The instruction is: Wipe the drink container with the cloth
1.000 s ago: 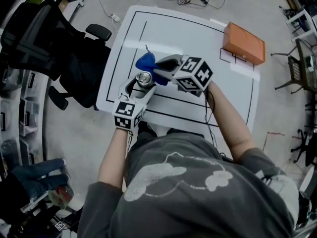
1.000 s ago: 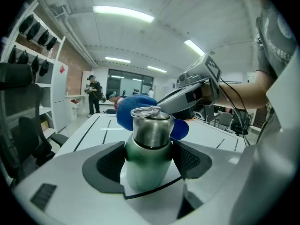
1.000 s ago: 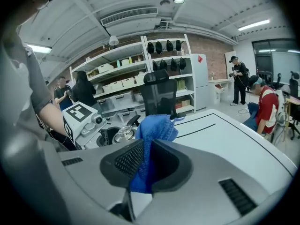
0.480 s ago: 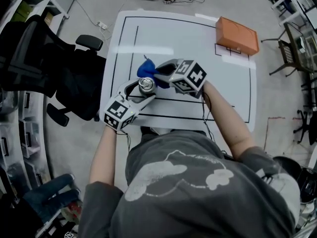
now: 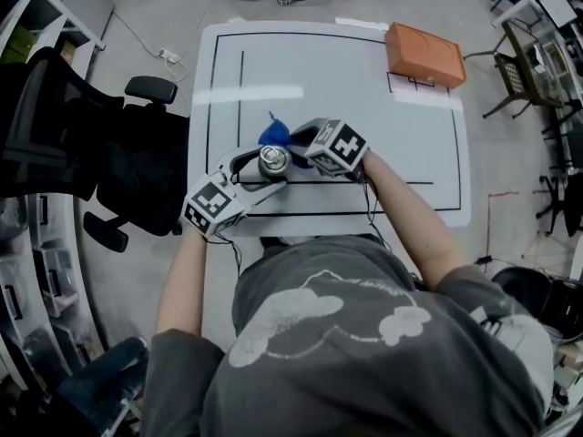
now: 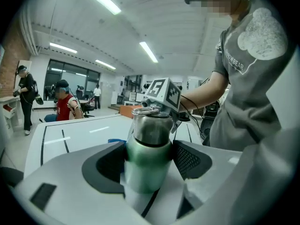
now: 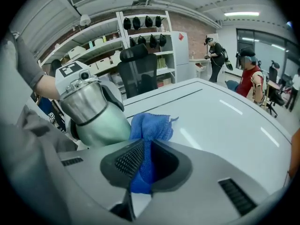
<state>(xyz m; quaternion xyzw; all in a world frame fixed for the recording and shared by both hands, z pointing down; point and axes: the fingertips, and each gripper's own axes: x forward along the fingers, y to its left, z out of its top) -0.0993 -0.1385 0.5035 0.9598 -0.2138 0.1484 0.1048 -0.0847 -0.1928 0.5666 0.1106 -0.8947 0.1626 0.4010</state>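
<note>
The left gripper [image 6: 149, 172] clamps the green bottle [image 5: 272, 160], upright on the table [image 5: 364, 89] — the right gripper [image 7: 143, 165] pinches the blue cloth [image 7: 151, 128], touching the bottle's far side.

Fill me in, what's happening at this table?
A person works over a white table with a gripper in each hand. The left gripper is clamped on a green bottle with a steel top. The right gripper pinches a blue cloth, which sits right beside the bottle and looks to be touching its side. An orange box lies at the table's far right corner, away from both.
</note>
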